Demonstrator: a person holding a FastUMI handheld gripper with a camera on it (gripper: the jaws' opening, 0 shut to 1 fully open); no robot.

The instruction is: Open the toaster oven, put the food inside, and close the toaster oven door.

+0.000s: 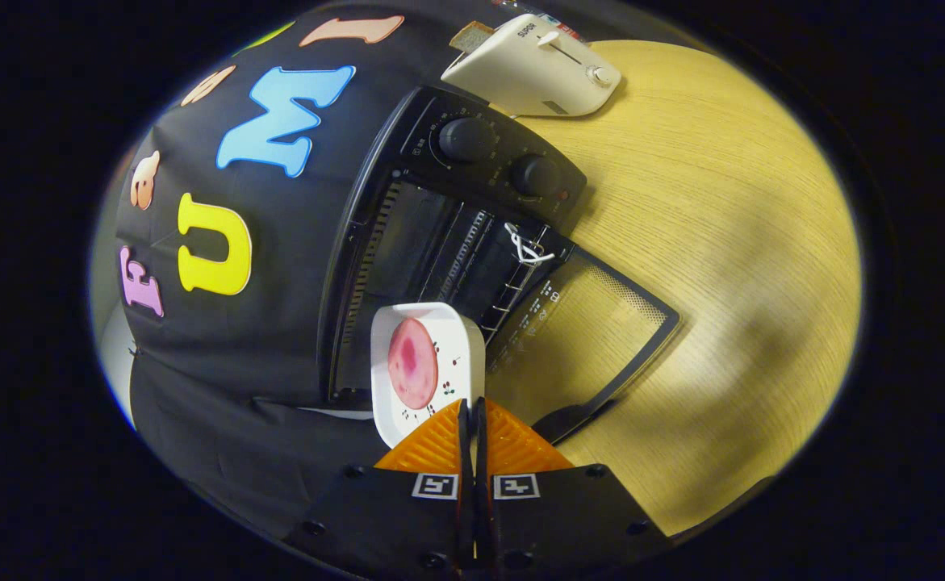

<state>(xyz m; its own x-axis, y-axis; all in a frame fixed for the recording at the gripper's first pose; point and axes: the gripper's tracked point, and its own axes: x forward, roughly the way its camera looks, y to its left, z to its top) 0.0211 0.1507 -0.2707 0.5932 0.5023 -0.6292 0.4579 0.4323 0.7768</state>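
gripper point(472, 407) pinching plate point(428, 323) rim | food point(412, 362) just ahead | toaster oven point(440, 242) open

plate point(428, 367) with food point(412, 363) just ahead of gripper point(472, 411) | toaster oven point(472, 226) beyond, door point(593, 331) down on table point(730, 242) | toaster point(533, 68) behind oven

Gripper view: camera rides just behind the gripper point(472, 411), looking forward along its nearly closed fingers, rolled sideways; near, straight ahead, a white plate point(428, 367) pinched at its rim; just beyond, the open toaster oven point(440, 242); far off, a white toaster point(537, 68) on the wooden table point(730, 242).
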